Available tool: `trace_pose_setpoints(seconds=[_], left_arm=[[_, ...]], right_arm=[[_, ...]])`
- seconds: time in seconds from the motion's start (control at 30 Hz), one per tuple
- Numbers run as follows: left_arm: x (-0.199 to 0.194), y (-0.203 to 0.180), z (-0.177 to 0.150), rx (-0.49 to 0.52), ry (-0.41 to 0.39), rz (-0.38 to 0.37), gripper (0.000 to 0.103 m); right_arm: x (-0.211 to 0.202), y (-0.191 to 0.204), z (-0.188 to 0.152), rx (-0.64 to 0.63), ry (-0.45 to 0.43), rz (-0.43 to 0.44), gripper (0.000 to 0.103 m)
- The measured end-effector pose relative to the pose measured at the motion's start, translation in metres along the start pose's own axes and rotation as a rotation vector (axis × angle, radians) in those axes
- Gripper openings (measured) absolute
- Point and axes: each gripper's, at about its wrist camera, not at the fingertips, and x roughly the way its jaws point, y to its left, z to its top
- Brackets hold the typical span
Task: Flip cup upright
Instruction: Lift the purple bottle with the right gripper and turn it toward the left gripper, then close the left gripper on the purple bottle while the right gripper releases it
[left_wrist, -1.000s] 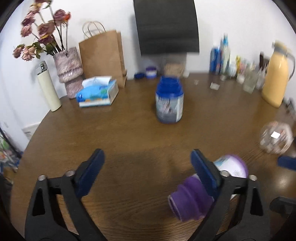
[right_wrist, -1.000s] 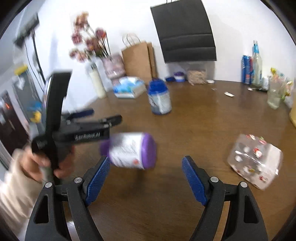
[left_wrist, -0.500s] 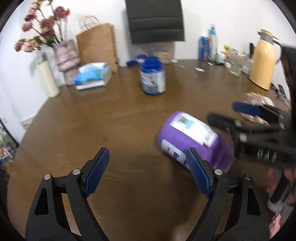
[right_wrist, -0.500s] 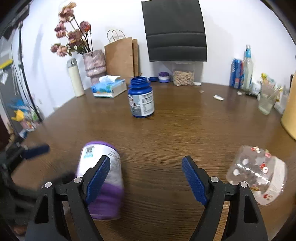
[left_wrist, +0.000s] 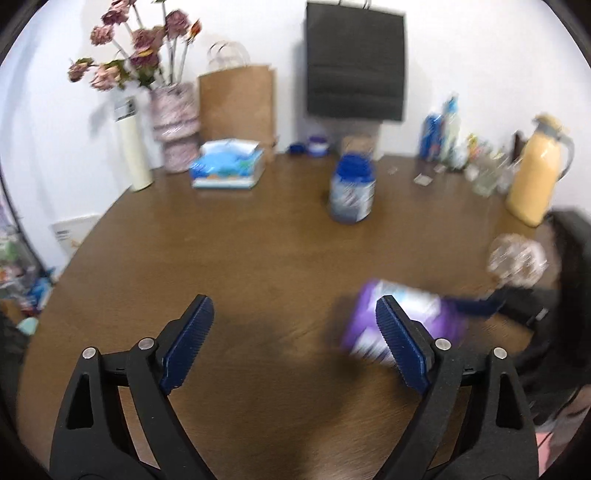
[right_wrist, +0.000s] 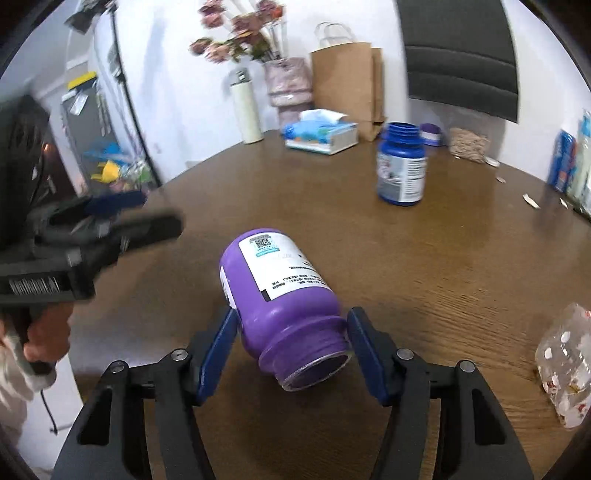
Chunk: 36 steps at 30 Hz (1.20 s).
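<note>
A purple jar with a white label lies on its side on the brown table, its open mouth facing my right wrist camera. My right gripper has its blue fingers on either side of the jar's neck, close to it or just touching it. The jar shows blurred in the left wrist view, behind my left gripper's right finger. My left gripper is open and empty above bare table. The left gripper also shows at the left of the right wrist view, blurred.
A blue jar stands upright mid-table. A clear patterned cup lies on its side at the right. A tissue box, a vase with flowers, paper bags, bottles and a yellow jug line the far edge.
My right gripper has moved in around the purple jar's neck and narrowed its jaws. The left gripper has swung left, away from the jar. The jar now points its mouth toward the right camera.
</note>
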Motion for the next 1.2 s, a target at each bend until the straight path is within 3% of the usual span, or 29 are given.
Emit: trace_pose_setpoints(seconds=[0.13,0.2,0.27,0.33,0.47,0.63,0.77,0.8,0.87,0.93,1.0,1.03,1.2], left_arm=[[0.023,-0.009,0.006,-0.044,0.054,-0.134,0.087],[0.041,-0.016,0.004,-0.059,0.117,-0.153,0.057],[0.055,-0.026,-0.005,-0.017,0.158,-0.14,0.035],[0.052,-0.027,-0.01,-0.01,0.131,-0.13,0.03],[0.051,-0.023,-0.019,-0.042,0.15,-0.133,0.029],[0.043,-0.02,-0.02,-0.051,0.143,-0.115,0.033],[0.024,-0.02,-0.01,-0.057,0.161,-0.224,0.071],[0.023,-0.024,-0.009,-0.044,0.174,-0.252,0.075],[0.03,-0.037,-0.01,0.002,0.253,-0.283,0.075],[0.054,-0.05,-0.015,0.051,0.389,-0.283,0.074],[0.076,-0.056,-0.019,0.057,0.498,-0.305,0.059],[0.081,-0.059,-0.019,0.066,0.515,-0.297,0.059],[0.072,-0.067,-0.017,0.1,0.393,-0.261,0.059]], right_arm=[[-0.004,0.026,-0.008,-0.121,0.014,0.009,0.065],[-0.007,0.028,-0.012,-0.139,0.015,0.007,0.065],[-0.013,0.024,-0.016,-0.128,0.019,-0.013,0.066],[-0.02,0.014,-0.018,-0.094,0.005,-0.046,0.067],[-0.028,-0.013,-0.021,0.014,-0.003,-0.112,0.067],[-0.025,-0.016,-0.018,0.045,-0.022,-0.105,0.067],[-0.038,-0.017,-0.017,0.052,-0.045,-0.128,0.067],[-0.045,-0.02,-0.017,0.064,-0.057,-0.136,0.067],[-0.058,-0.028,-0.019,0.093,-0.082,-0.149,0.067],[-0.066,-0.035,-0.021,0.115,-0.088,-0.156,0.067],[-0.072,-0.041,-0.025,0.127,-0.073,-0.169,0.067],[-0.074,-0.042,-0.026,0.126,-0.069,-0.174,0.067],[-0.087,-0.046,-0.032,0.141,-0.084,-0.16,0.067]])
